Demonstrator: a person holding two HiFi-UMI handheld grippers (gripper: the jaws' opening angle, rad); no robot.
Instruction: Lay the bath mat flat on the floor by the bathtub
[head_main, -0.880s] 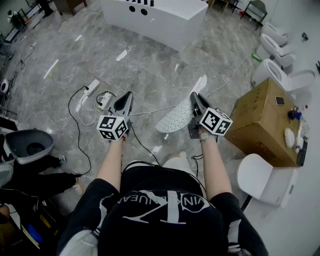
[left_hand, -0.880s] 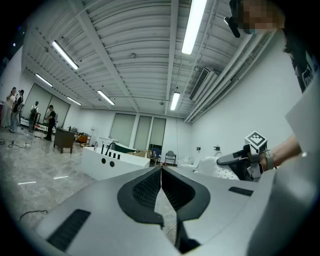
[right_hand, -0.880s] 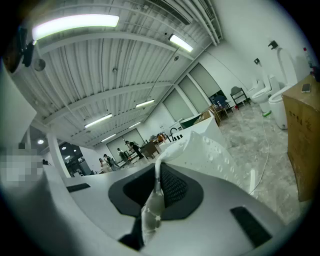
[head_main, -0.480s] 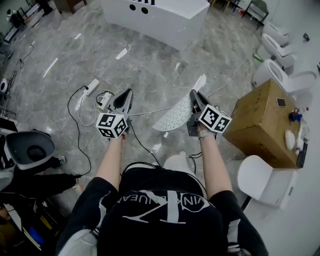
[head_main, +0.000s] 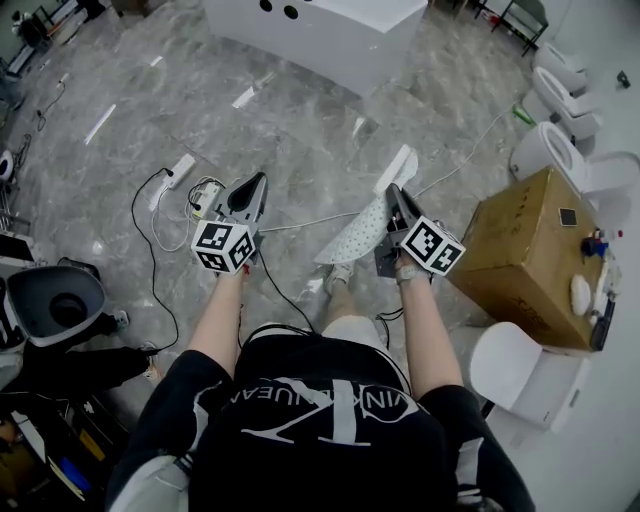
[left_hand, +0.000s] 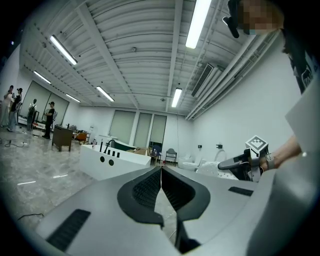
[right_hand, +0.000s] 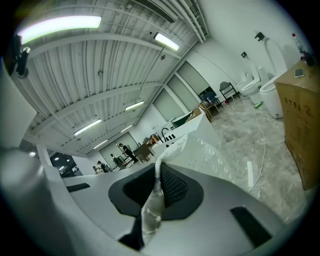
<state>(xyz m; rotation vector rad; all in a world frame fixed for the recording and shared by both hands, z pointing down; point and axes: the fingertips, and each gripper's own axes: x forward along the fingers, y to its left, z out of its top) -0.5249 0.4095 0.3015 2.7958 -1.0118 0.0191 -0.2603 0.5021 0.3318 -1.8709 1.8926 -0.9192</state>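
The white bath mat (head_main: 362, 235), dotted with small holes, hangs in the air from my right gripper (head_main: 391, 192), which is shut on its edge. In the right gripper view the mat (right_hand: 200, 150) runs between the jaws and spreads out ahead to the right. My left gripper (head_main: 257, 181) is held level beside it, shut with nothing between its jaws (left_hand: 161, 172). The white bathtub (head_main: 320, 35) stands across the grey marble floor at the top of the head view, and the bathtub (left_hand: 112, 161) shows ahead in the left gripper view.
A power strip (head_main: 180, 168) and black cables lie on the floor at left. A brown cardboard box (head_main: 520, 250) stands at right with toilets (head_main: 560, 150) behind it. A white stool (head_main: 515, 370) sits at lower right. A dark basin (head_main: 55, 300) stands at left.
The person has stepped forward a little, so the bathtub has slid toward the top edge. Both grippers keep the same pose, and the mat still hangs from the right one.
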